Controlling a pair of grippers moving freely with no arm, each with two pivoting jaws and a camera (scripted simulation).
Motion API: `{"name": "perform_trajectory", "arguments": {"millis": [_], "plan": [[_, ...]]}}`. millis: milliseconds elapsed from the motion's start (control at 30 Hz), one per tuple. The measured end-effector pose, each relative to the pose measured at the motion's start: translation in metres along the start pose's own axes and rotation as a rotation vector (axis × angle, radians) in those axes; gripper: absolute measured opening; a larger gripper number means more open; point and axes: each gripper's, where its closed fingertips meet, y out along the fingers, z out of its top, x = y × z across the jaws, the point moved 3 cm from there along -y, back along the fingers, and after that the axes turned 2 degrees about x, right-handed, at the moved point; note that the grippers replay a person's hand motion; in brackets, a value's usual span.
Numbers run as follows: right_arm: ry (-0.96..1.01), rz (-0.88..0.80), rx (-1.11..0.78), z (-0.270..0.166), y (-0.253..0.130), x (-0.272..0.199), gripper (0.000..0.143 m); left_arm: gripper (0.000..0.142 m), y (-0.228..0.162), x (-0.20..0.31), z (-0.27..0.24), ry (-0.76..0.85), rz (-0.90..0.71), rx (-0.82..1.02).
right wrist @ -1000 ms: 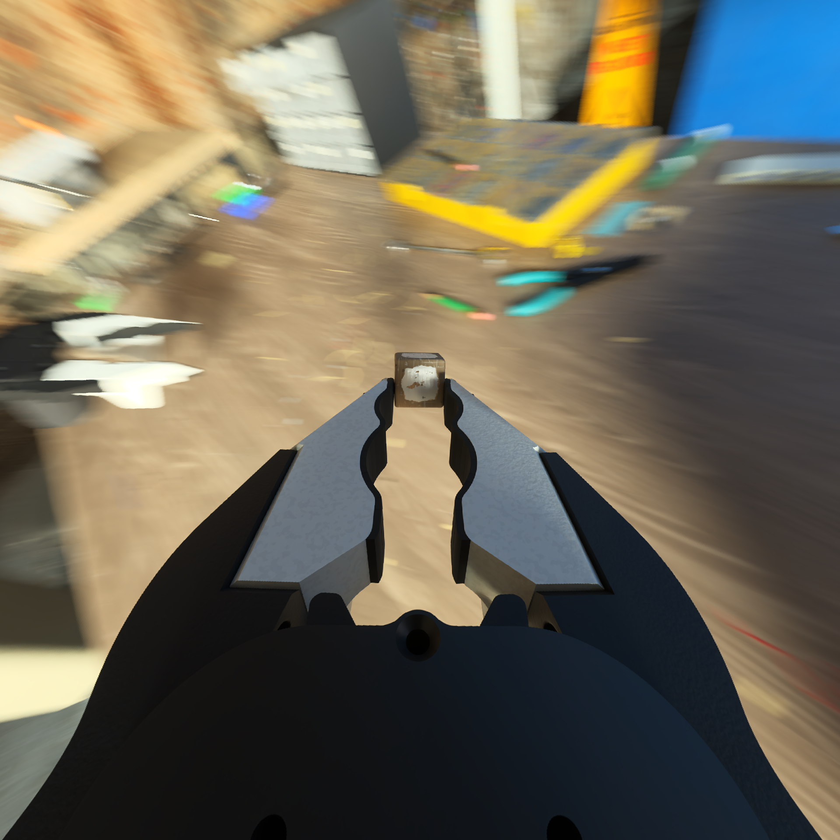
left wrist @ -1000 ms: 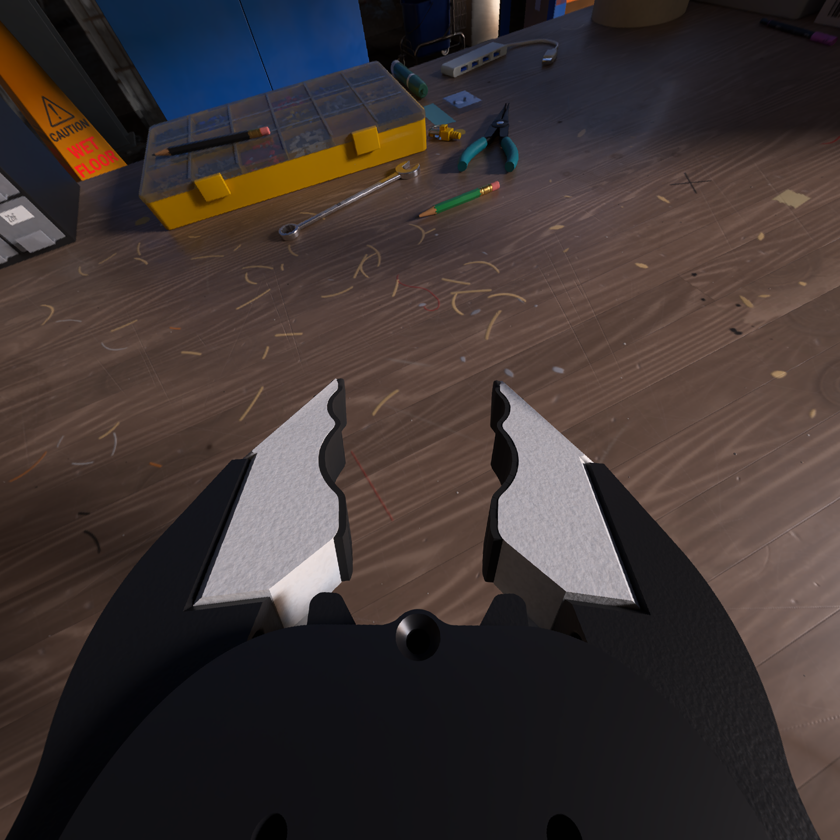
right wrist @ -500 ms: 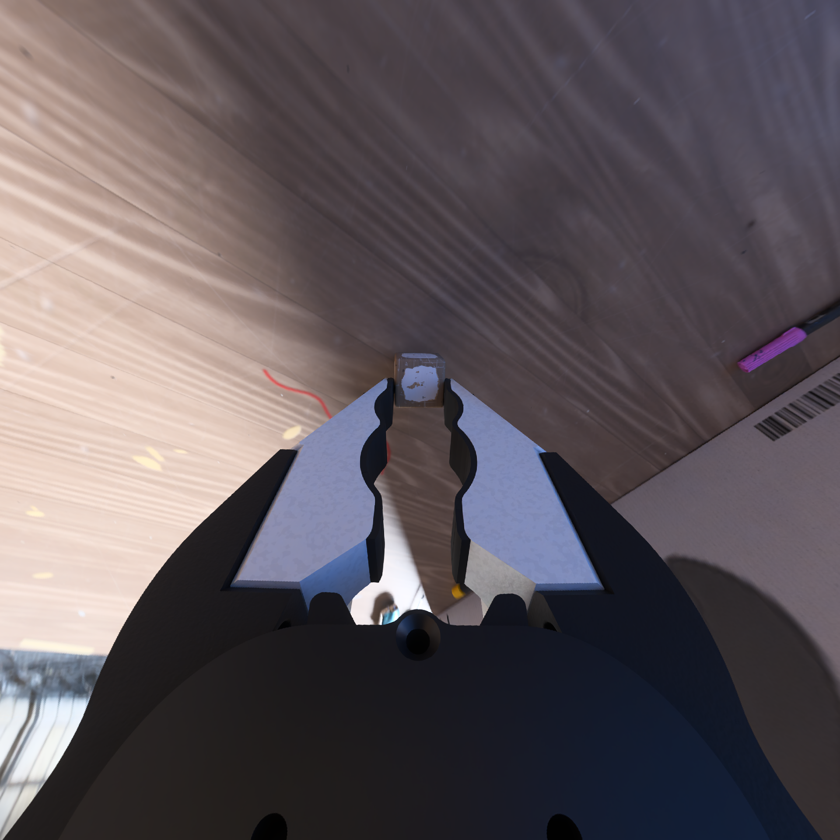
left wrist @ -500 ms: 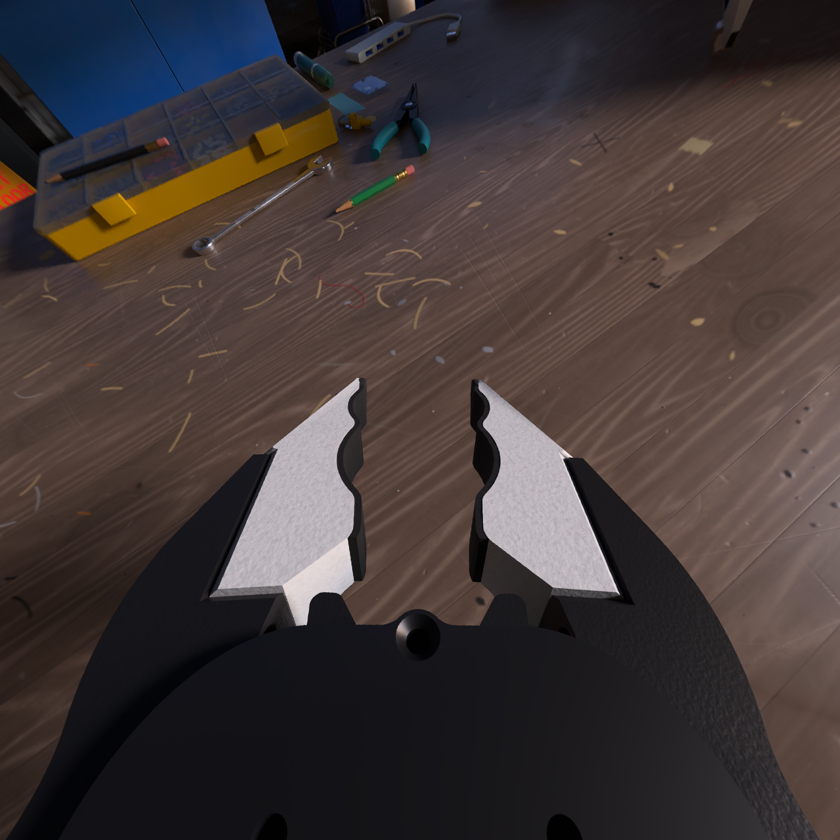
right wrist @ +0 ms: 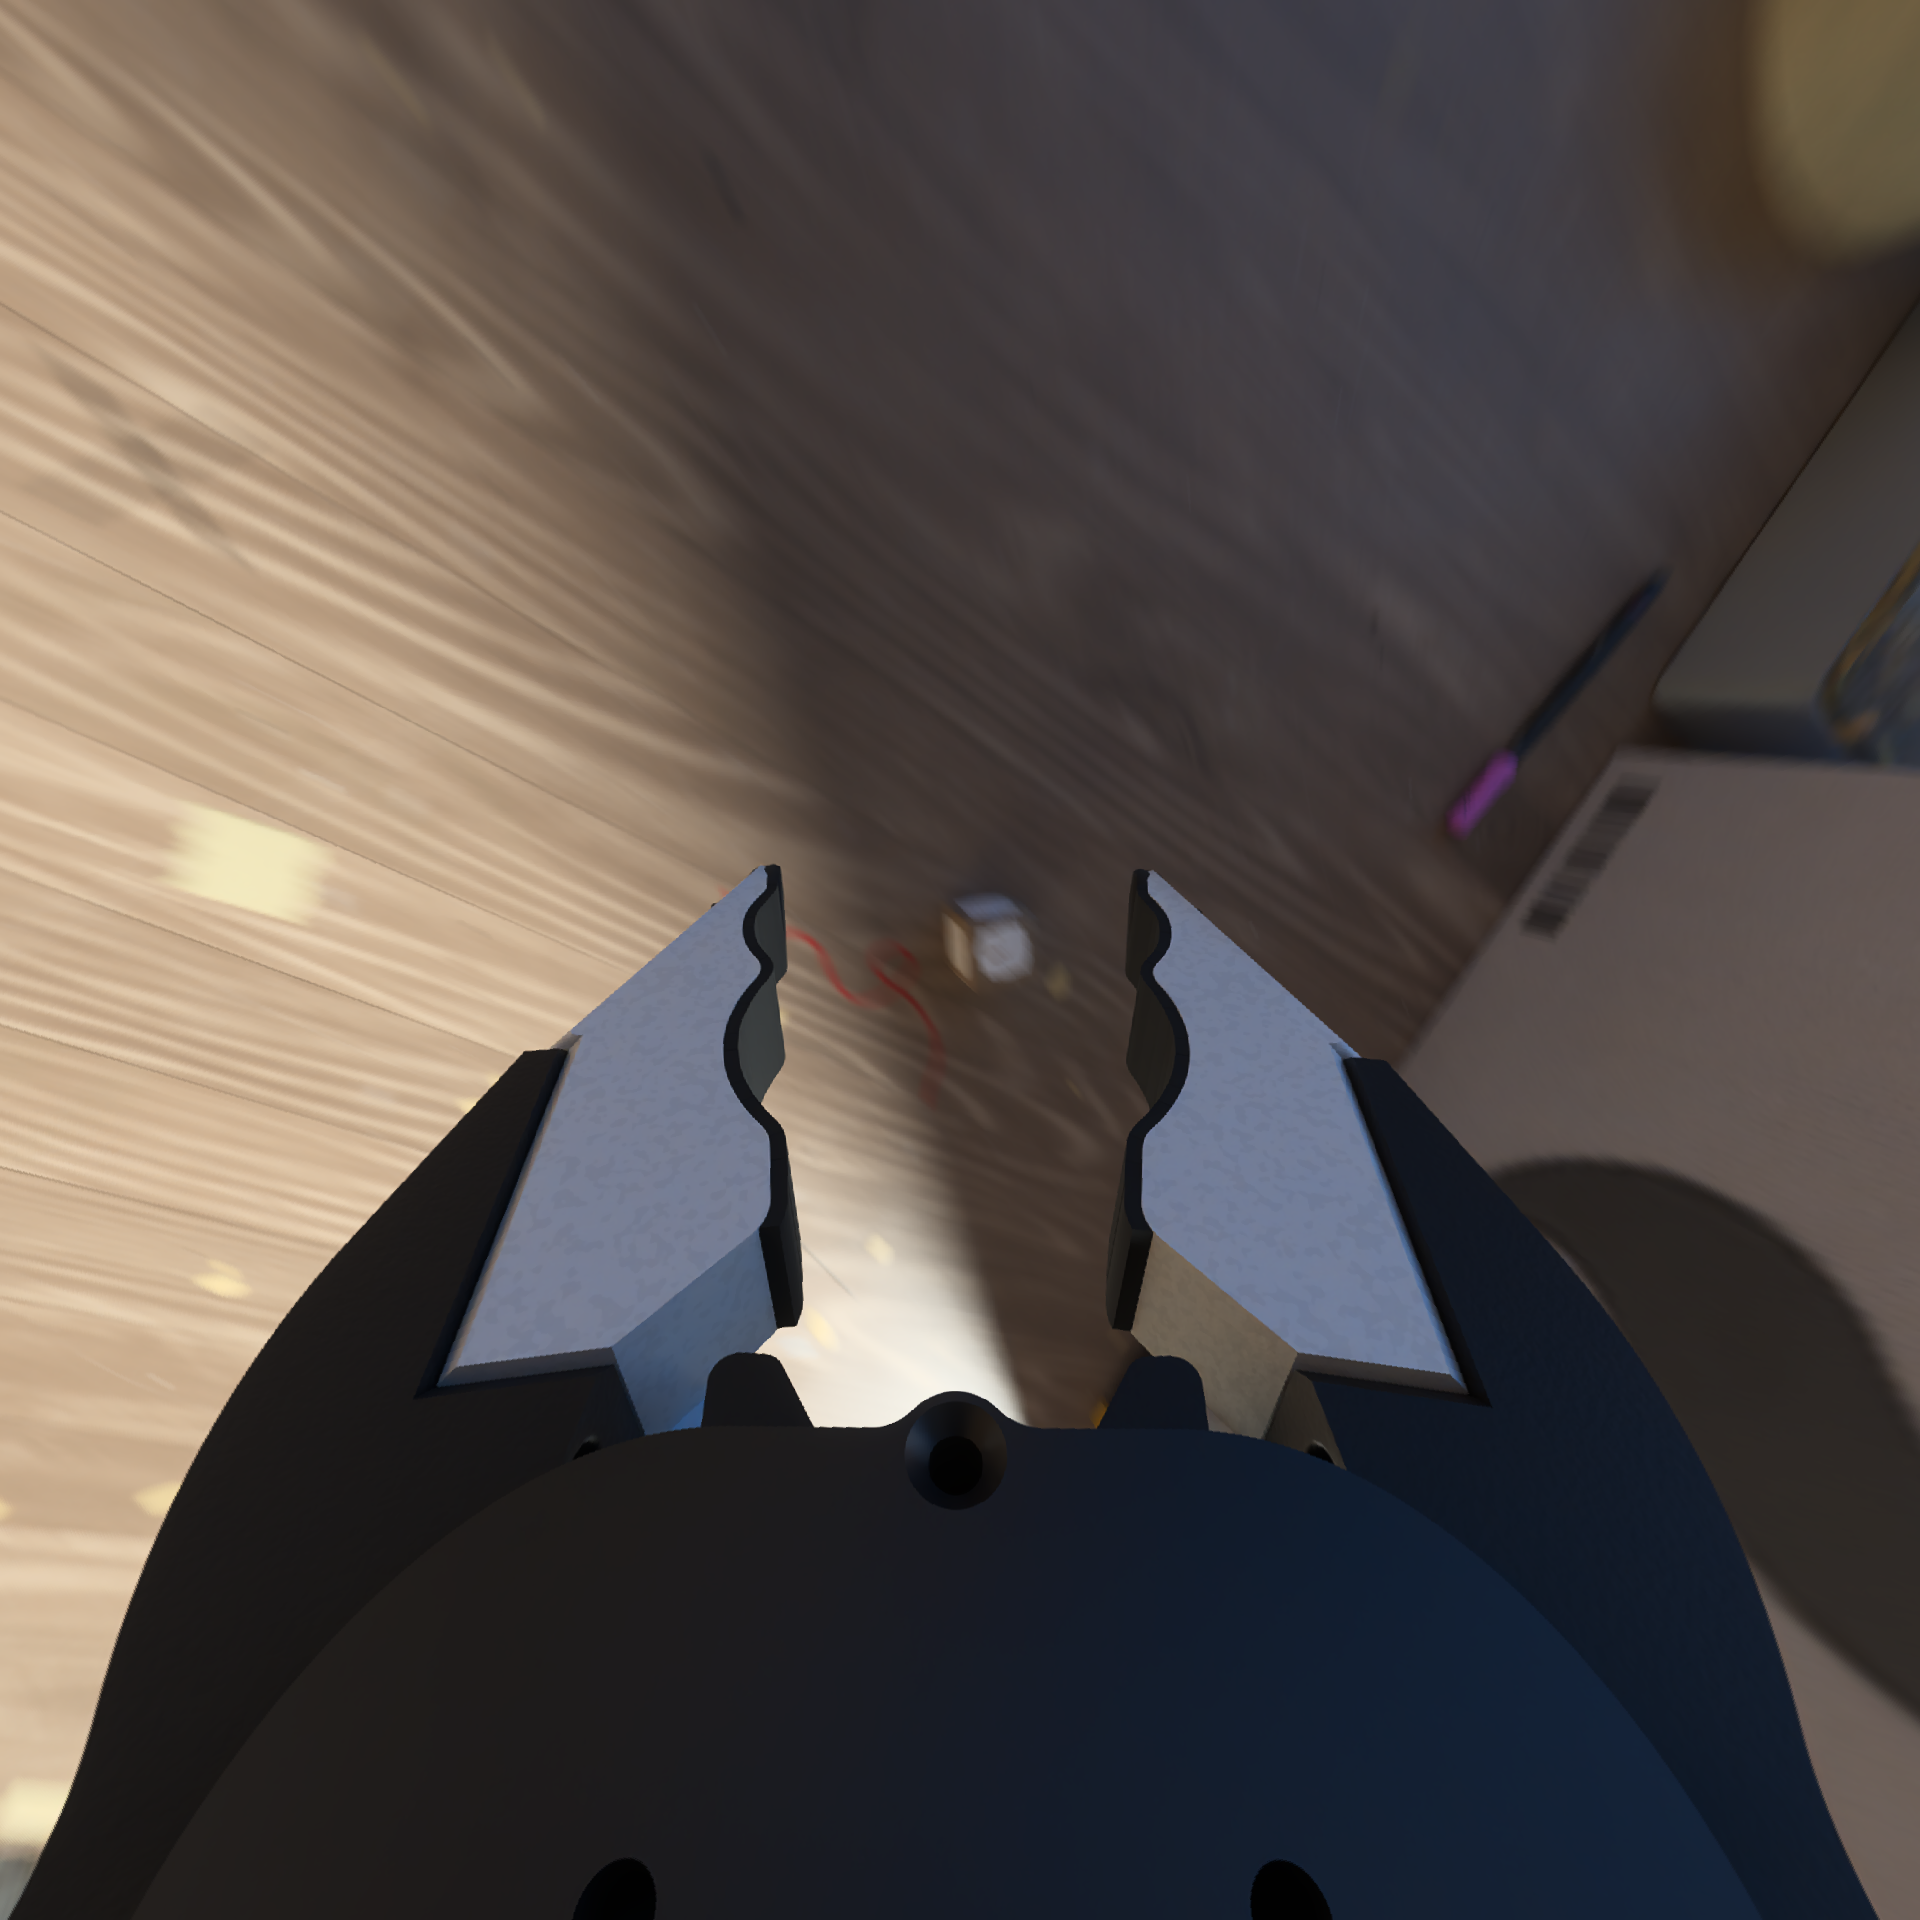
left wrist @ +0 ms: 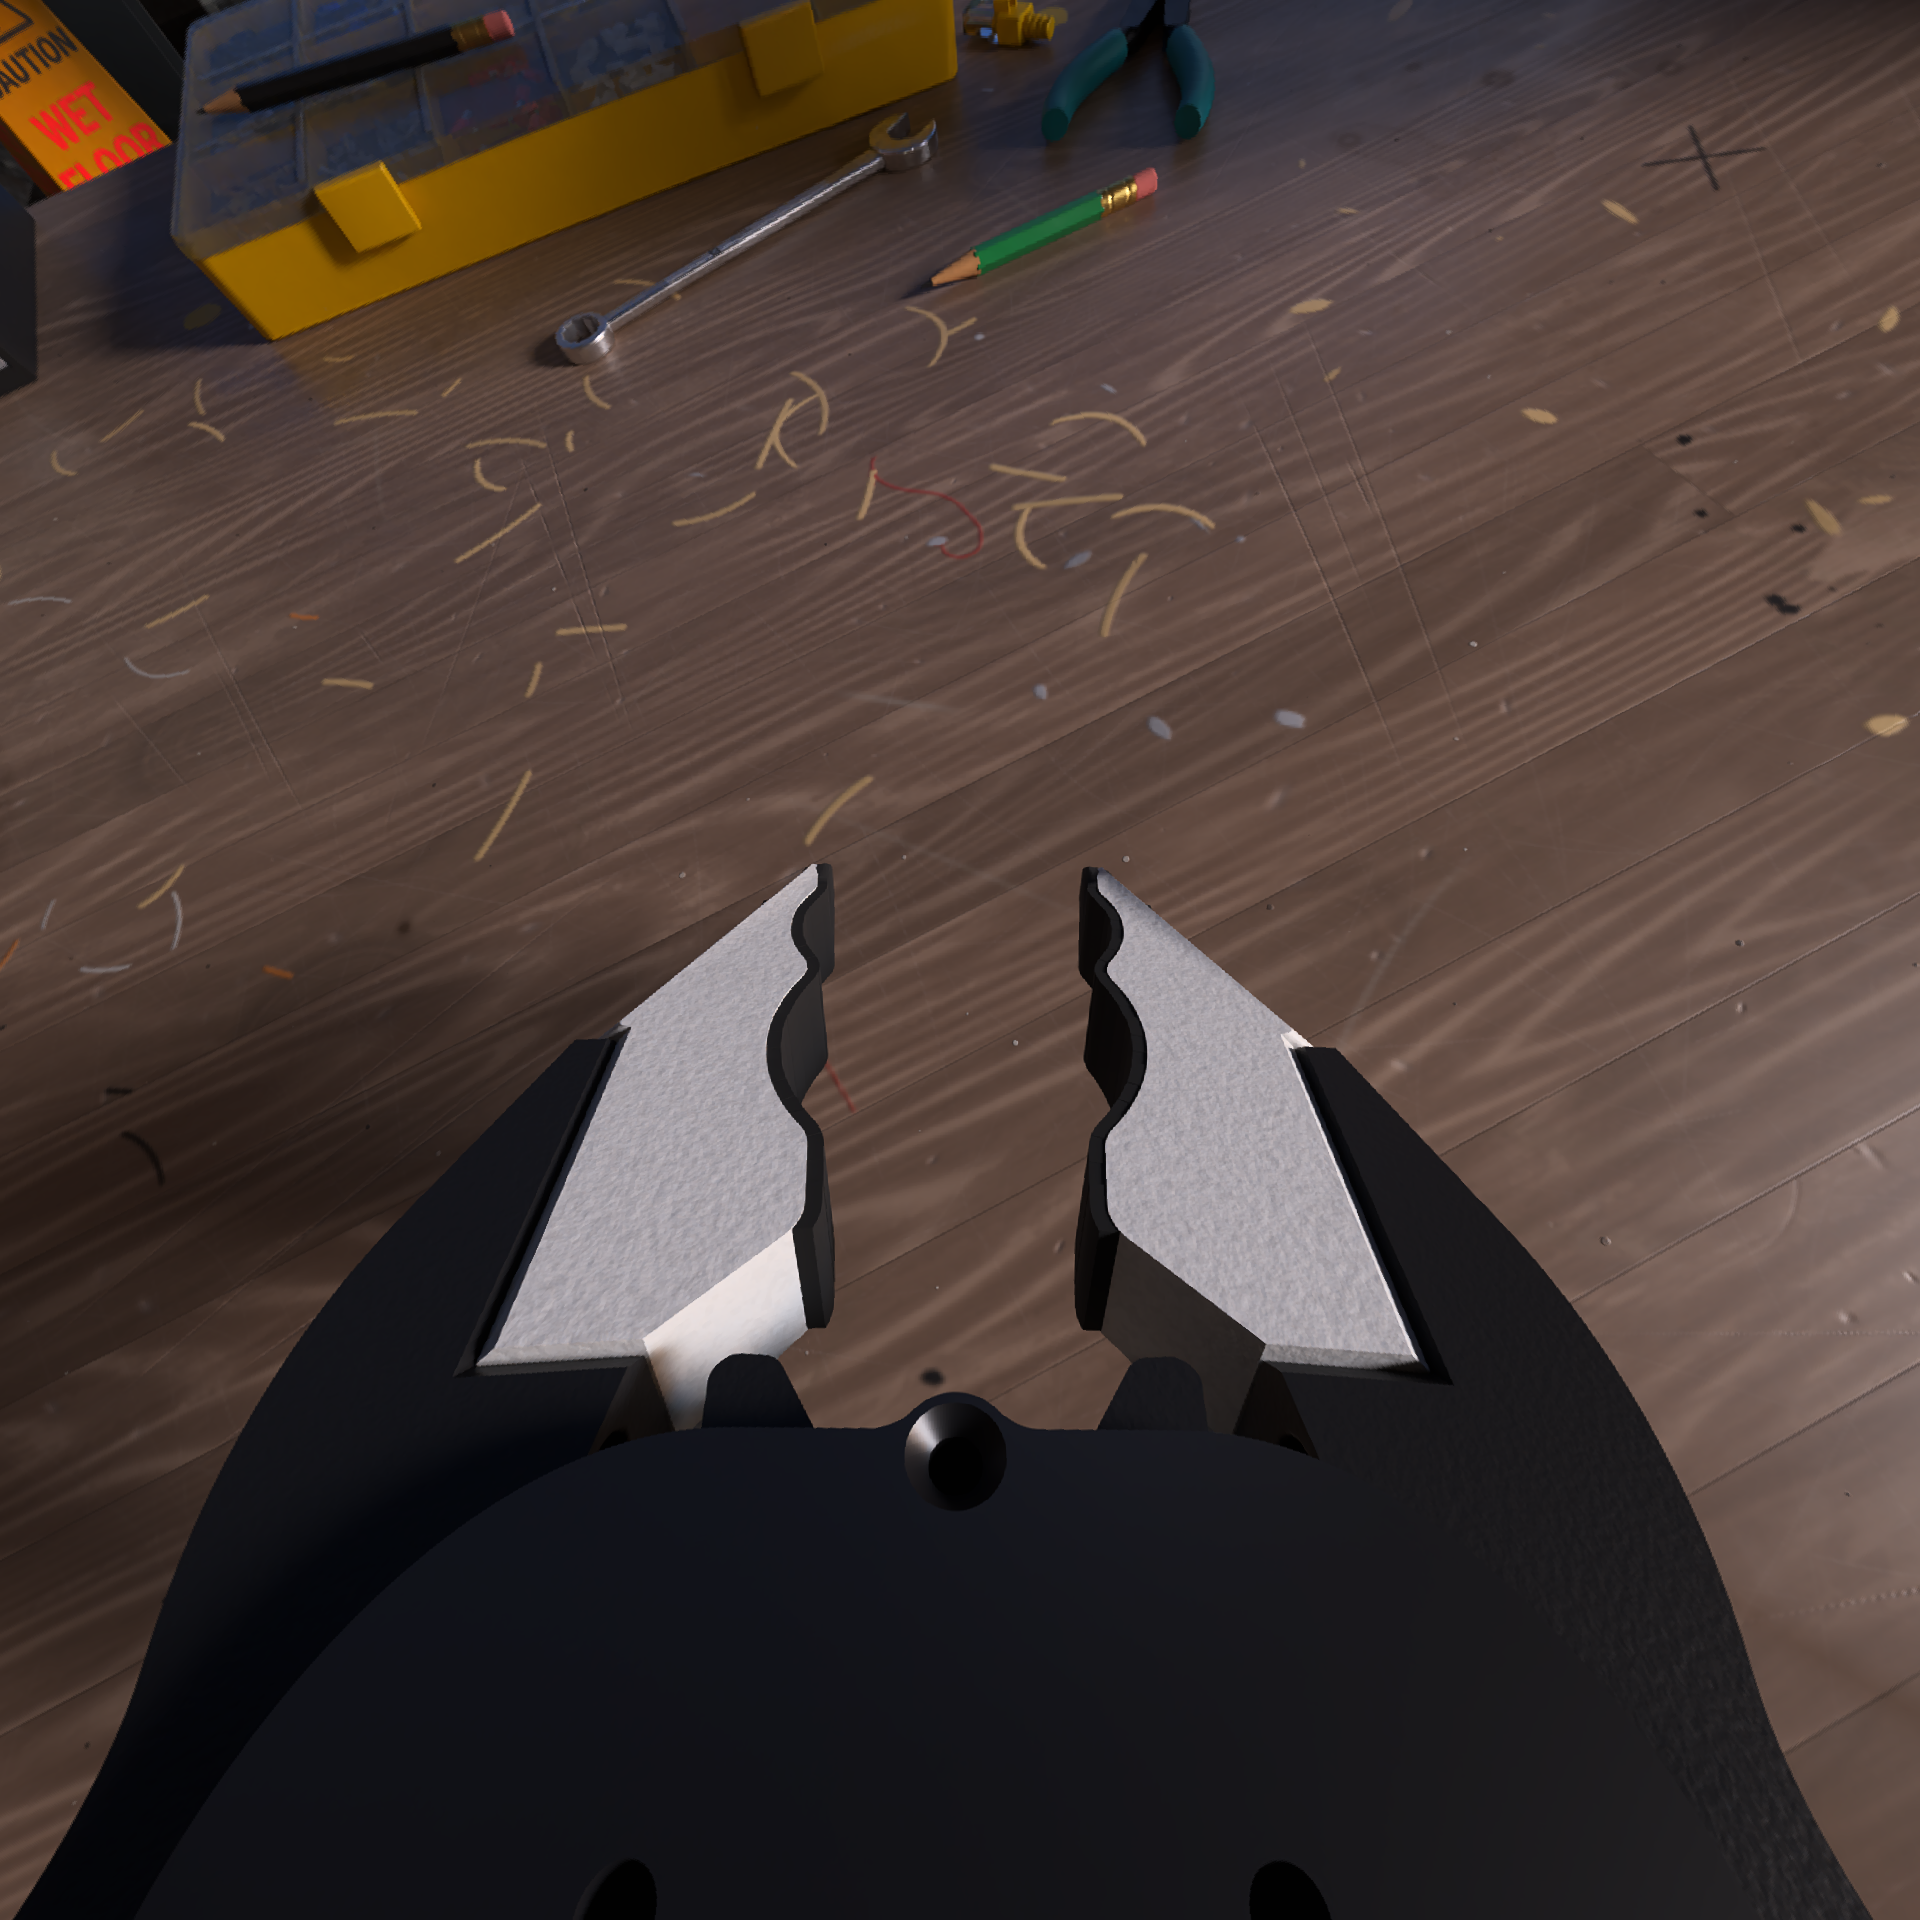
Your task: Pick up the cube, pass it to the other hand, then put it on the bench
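Looks basically done imo. The cube [right wrist: 987, 938] sits loose on the bench [right wrist: 312, 623], just beside the red thread [right wrist: 883, 982]. Right gripper [right wrist: 954, 883] fingers spread w/ nothing in them, left gripper [left wrist: 954, 883] spread and empty too. Only backing off left.

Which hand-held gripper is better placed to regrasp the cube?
Right. The right hand-held gripper is open with the cube on the bench just beyond its fingertips. The left hand-held gripper, also open, shows no cube.
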Motion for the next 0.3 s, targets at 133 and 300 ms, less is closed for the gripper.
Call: {"name": "perform_trajectory", "arguments": {"millis": [133,300], "plan": [[0.113,0.238,0.648,0.038,-0.065,-0.088,0.068,0.048,0.002,0.000,-0.002,0.001,0.004,-0.012],[0.328,0.742,1.107,0.039,-0.100,-0.198,0.064,0.048,0.003,0.002,-0.003,0.002,0.005,-0.015]]}}
